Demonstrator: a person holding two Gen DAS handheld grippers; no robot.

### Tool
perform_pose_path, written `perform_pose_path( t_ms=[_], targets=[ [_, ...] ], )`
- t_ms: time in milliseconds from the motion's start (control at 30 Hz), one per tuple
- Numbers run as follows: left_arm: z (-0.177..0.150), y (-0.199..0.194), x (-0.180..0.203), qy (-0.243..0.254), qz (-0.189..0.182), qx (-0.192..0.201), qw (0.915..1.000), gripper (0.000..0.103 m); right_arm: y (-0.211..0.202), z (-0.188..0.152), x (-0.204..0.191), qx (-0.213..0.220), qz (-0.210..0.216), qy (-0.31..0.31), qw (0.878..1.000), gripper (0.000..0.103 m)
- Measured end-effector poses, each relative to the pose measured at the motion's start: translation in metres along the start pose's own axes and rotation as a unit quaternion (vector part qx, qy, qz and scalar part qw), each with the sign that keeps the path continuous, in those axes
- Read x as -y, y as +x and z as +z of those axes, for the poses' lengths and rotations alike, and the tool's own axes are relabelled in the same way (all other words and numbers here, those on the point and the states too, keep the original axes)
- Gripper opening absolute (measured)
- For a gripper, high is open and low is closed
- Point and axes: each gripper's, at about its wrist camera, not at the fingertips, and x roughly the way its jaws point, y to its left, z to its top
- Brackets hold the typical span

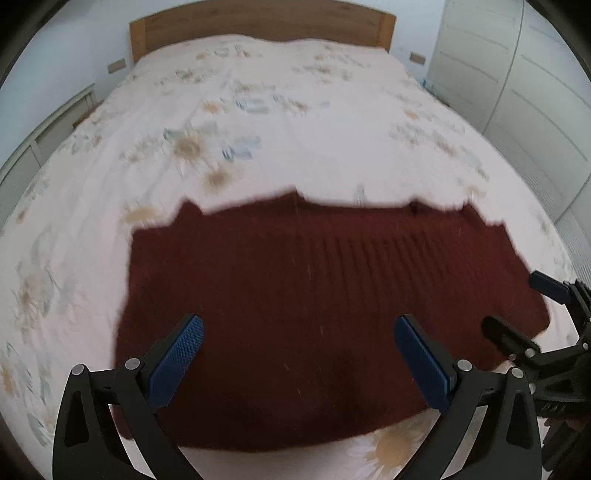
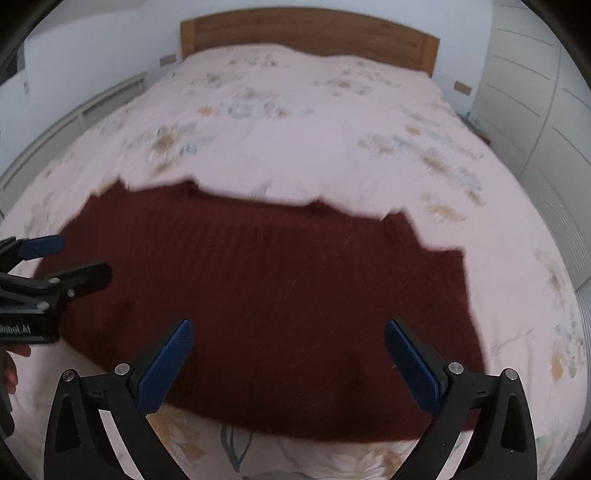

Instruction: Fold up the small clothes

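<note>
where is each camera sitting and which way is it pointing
Left wrist: on the left gripper, angled down over the dark red knitted garment toward the wooden headboard; its own open blue-padded fingers show, with the right gripper at the right edge.
Right wrist: on the right gripper, facing the same way; its open fingers show, with the left gripper and a bit of hand at the left edge.
Shared: garment, floral bedspread, headboard, white wardrobe.

Garment (image 1: 314,306) lies apparently flat on bed (image 1: 295,122).
</note>
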Motion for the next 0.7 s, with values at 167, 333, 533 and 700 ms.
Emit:
perform_pose_path(
  t_ms=[167, 333, 533, 700],
  targets=[
    [-0.03, 0.036, -0.003, 0.008, 0.013, -0.041, 0.999, 0.102, 0.029, -0.029, 0.006, -0.027, -0.011, 0.005, 1.0, 0.103],
    [-0.039, 0.035, -0.022, 0.012, 0.035, -0.026, 0.999, 0.102, 0.028, -0.039, 0.04, -0.025, -0.02, 0.039, 0.999, 0.103],
    [-0.047, 0.031, -0.058, -0.006, 0.04, -0.025, 0.9988, 0.102, 0.021, -0.049, 0.081, -0.023, -0.037, 0.066, 0.997, 0.103],
    [-0.052, 0.033, -0.058, -0.006, 0.038, -0.021, 0.999, 0.102, 0.024, -0.058, 0.089, -0.024, -0.043, 0.067, 0.997, 0.103]
  ],
)
